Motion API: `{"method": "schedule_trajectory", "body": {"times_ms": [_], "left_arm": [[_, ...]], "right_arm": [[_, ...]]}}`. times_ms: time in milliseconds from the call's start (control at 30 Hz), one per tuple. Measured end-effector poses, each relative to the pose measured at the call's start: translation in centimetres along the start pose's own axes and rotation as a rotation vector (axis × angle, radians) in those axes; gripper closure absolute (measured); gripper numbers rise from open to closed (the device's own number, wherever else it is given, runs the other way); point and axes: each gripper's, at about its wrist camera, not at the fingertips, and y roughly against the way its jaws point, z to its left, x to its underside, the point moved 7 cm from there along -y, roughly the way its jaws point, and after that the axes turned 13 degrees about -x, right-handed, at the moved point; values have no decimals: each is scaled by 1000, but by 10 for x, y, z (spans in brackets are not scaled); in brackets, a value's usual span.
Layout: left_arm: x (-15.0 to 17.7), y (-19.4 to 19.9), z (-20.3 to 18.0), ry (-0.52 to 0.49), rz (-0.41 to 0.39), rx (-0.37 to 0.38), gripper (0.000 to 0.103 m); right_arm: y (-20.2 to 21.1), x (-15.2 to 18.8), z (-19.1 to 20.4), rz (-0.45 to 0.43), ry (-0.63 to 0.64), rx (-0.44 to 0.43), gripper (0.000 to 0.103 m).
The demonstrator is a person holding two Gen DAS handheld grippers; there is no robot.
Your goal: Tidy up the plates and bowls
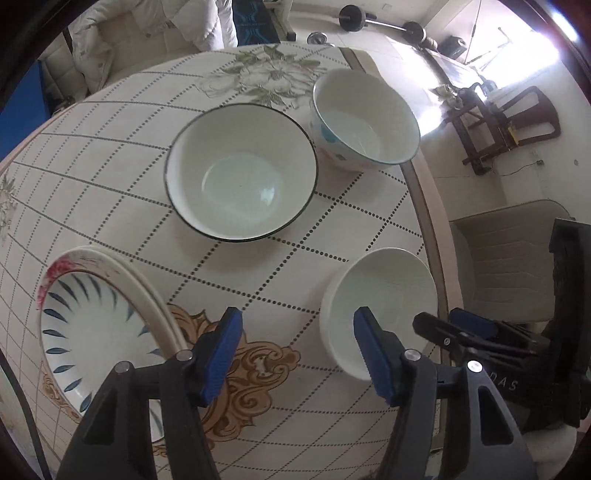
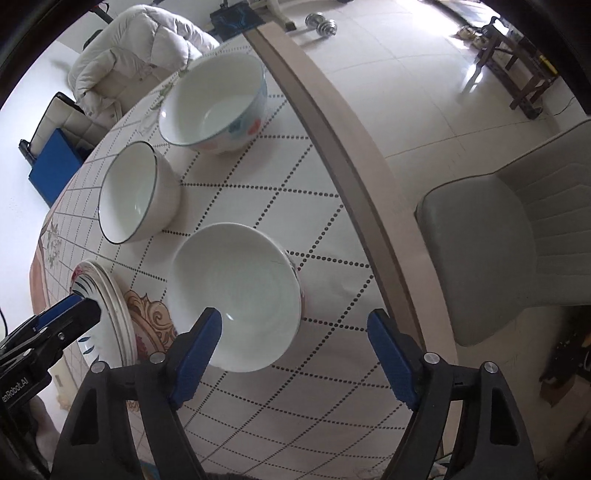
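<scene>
Three bowls and a plate stack sit on the patterned table (image 1: 110,177). A dark-rimmed white bowl (image 1: 242,171) (image 2: 136,192) stands mid-table. A bowl with blue and red spots (image 1: 365,120) (image 2: 216,101) stands behind it near the table edge. A plain white bowl (image 1: 380,306) (image 2: 234,295) sits nearest. Stacked plates (image 1: 99,328) (image 2: 107,314), the top one with blue leaf marks, lie at the left. My left gripper (image 1: 297,354) is open above the table between the plates and the white bowl. My right gripper (image 2: 295,347) is open, its left finger over the white bowl's near rim.
The table edge (image 2: 354,177) runs diagonally at the right. A grey chair (image 2: 517,236) stands beside it. A white jacket (image 2: 136,51) lies on a seat beyond the table. Dumbbells (image 2: 321,24) and a wooden rack (image 1: 498,122) are on the floor.
</scene>
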Motion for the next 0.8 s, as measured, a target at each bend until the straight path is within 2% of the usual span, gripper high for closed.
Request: {"method": "schedule_trajectory", "body": {"times_ms": [33, 167, 233, 300, 400, 500, 800], "left_arm": [[-1, -8, -7, -4, 11, -3, 44], [1, -31, -30, -12, 72, 11, 71], [4, -38, -36, -9, 91, 14, 76], [6, -41, -38, -1, 95, -3, 78], [5, -40, -35, 24, 97, 0, 79], [8, -38, -29, 41, 102, -18, 80], [26, -30, 14, 113, 116, -50, 80]], "right_arm": [[-10, -2, -5, 28, -5, -31, 28], [-40, -6, -17, 107, 8, -85, 53], [-48, -7, -20, 127, 17, -93, 67], [-52, -9, -22, 137, 31, -87, 86], [-57, -10, -21, 148, 52, -107, 94], [-60, -12, -15, 144, 92, -65, 94], [-68, -9, 24, 181, 171, -78, 94]]}}
